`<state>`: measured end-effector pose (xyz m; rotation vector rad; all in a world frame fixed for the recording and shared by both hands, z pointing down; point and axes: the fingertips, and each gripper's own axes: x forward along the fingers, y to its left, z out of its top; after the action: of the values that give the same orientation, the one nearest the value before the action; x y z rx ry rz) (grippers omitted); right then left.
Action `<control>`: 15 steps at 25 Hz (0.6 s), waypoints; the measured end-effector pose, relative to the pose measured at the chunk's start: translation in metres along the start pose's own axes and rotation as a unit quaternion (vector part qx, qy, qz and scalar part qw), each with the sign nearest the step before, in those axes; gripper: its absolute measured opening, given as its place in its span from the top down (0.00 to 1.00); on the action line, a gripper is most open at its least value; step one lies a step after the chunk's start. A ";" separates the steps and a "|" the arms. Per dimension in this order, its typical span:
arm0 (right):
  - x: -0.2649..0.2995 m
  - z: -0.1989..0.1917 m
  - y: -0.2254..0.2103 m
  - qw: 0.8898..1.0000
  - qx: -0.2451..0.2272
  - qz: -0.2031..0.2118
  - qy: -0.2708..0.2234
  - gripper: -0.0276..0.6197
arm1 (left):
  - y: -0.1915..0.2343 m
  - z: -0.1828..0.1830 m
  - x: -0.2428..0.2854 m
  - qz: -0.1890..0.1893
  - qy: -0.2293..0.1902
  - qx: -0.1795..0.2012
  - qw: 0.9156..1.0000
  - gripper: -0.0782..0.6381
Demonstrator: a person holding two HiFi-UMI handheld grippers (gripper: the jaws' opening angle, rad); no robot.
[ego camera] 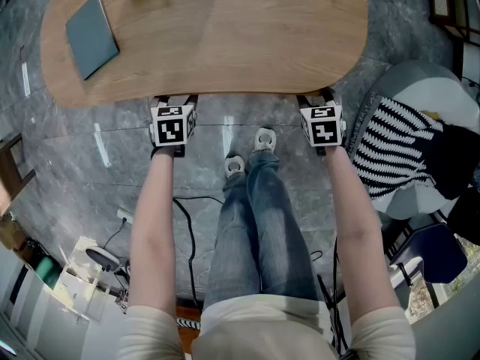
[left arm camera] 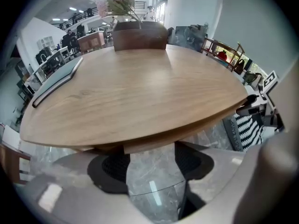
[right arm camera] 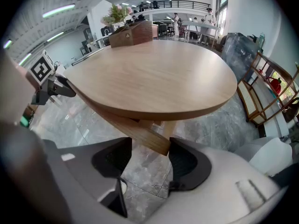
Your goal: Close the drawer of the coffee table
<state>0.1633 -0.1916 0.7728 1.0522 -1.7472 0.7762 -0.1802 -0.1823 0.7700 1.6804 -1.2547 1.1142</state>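
Observation:
The oval wooden coffee table (ego camera: 225, 36) fills the top of the head view. Both grippers reach under its near edge, so their fingertips are hidden there; only the marker cubes (ego camera: 172, 126) (ego camera: 322, 124) show. In the left gripper view, the drawer's wooden front (left arm camera: 149, 141) runs below the tabletop, just beyond my left gripper (left arm camera: 152, 164), whose jaws stand wide apart. In the right gripper view, the end of that front (right arm camera: 156, 143) lies between the fingers of my right gripper (right arm camera: 148, 164), close to the right pad (right arm camera: 184, 164). I see no pad pressing on the wood.
A grey-blue book (ego camera: 91, 36) lies on the table's left part, and a wooden planter with flowers (left arm camera: 140, 35) stands at its far edge. A striped cushion on a chair (ego camera: 397, 152) is at the right. The person's legs (ego camera: 255, 201) and floor cables (ego camera: 184, 231) are below.

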 end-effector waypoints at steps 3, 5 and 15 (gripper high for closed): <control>0.001 0.004 -0.002 1.000 0.000 0.000 0.000 0.57 | 0.001 0.004 0.001 0.005 -0.004 -0.023 1.000 0.47; 0.002 0.005 -0.003 1.000 -0.001 0.001 0.001 0.57 | 0.002 0.004 0.002 0.008 -0.006 -0.036 0.999 0.47; -0.005 0.007 -0.005 1.000 0.003 -0.016 -0.017 0.57 | 0.001 0.003 -0.006 0.017 -0.026 -0.046 0.998 0.47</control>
<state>0.1662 -0.1982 0.7662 1.1006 -1.7545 0.7477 -0.1815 -0.1832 0.7630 1.6337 -1.3512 1.0231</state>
